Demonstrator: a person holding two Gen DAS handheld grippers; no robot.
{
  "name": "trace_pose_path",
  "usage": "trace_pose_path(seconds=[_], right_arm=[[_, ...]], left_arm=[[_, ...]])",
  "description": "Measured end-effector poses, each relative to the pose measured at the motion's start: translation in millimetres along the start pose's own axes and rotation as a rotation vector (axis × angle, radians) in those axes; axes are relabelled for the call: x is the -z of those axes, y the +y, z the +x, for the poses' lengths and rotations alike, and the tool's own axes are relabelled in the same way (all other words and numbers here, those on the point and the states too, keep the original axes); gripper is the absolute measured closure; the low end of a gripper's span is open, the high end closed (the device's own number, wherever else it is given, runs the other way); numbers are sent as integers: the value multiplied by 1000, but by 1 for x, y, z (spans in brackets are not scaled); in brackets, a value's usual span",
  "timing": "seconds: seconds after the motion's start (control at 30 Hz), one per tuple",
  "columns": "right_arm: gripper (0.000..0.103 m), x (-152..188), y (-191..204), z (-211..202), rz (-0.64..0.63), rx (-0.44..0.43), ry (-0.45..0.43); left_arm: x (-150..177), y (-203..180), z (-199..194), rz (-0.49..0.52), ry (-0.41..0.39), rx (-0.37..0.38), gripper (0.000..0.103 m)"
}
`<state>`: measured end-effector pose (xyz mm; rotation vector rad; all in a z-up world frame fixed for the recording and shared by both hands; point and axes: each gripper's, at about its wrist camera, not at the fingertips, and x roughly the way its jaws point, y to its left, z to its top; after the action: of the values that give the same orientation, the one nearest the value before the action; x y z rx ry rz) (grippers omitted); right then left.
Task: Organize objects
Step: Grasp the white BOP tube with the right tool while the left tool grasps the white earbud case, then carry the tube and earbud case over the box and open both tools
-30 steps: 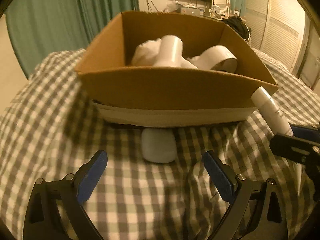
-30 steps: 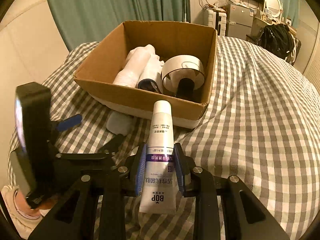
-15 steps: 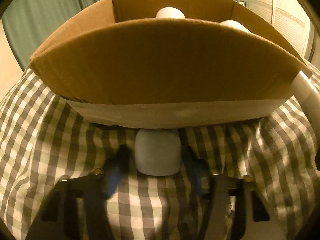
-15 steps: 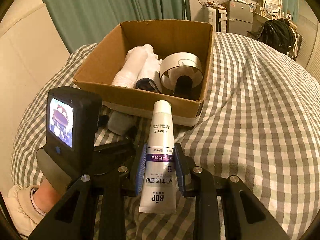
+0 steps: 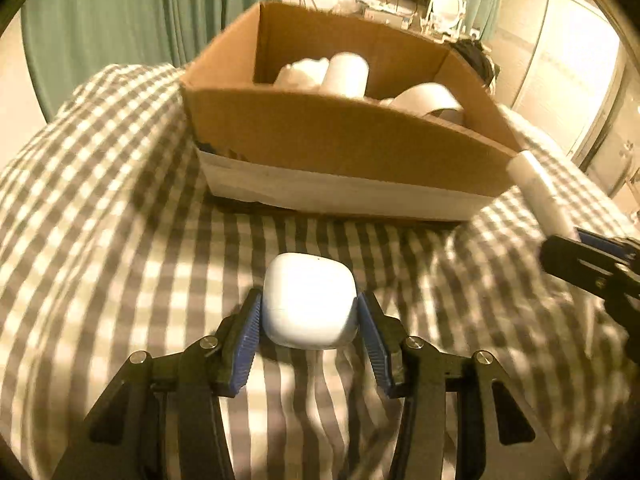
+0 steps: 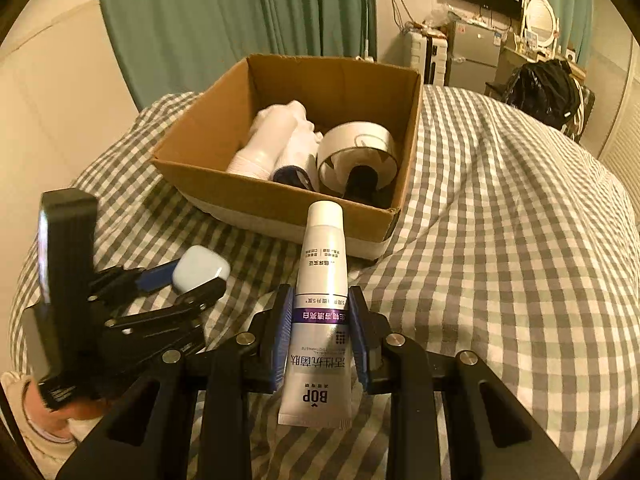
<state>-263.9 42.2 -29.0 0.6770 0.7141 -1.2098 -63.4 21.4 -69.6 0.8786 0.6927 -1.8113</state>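
My left gripper [image 5: 310, 312] is shut on a white earbud case [image 5: 309, 300], held just above the checked bedspread in front of the cardboard box [image 5: 340, 136]. The case and left gripper also show in the right wrist view [image 6: 200, 268]. My right gripper [image 6: 320, 320] is shut on a white toothpaste tube [image 6: 320, 280], cap pointing at the box [image 6: 280, 196]. The box holds a white bottle [image 6: 264, 140], rolled white socks [image 6: 298, 152] and a tape roll [image 6: 360, 148]. The tube shows at the right of the left wrist view [image 5: 540, 188].
The checked bedspread [image 6: 500, 220] covers a bed that slopes off to all sides. A green curtain [image 6: 240, 20] hangs behind the box. A black bag [image 6: 548, 88], a small fridge [image 6: 472, 56] and a mirror [image 6: 538, 16] stand at the back right.
My left gripper closed on the earbud case beside the box wall and pulled back and up with it. My right gripper keeps holding the tube, almost unmoved.
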Motion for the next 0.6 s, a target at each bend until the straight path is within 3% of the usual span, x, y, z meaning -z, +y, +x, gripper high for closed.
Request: trace_pose_path(seconds=[0.2, 0.33, 0.6], right_arm=[[77, -2, 7, -16, -21, -20, -44], [76, -13, 13, -31, -38, -26, -87], [76, -58, 16, -61, -79, -14, -175]], left_arm=[[-4, 18, -36, -46, -47, 53, 54], [-4, 4, -66, -48, -95, 74, 54], [-58, 0, -94, -16, -199, 112, 54]])
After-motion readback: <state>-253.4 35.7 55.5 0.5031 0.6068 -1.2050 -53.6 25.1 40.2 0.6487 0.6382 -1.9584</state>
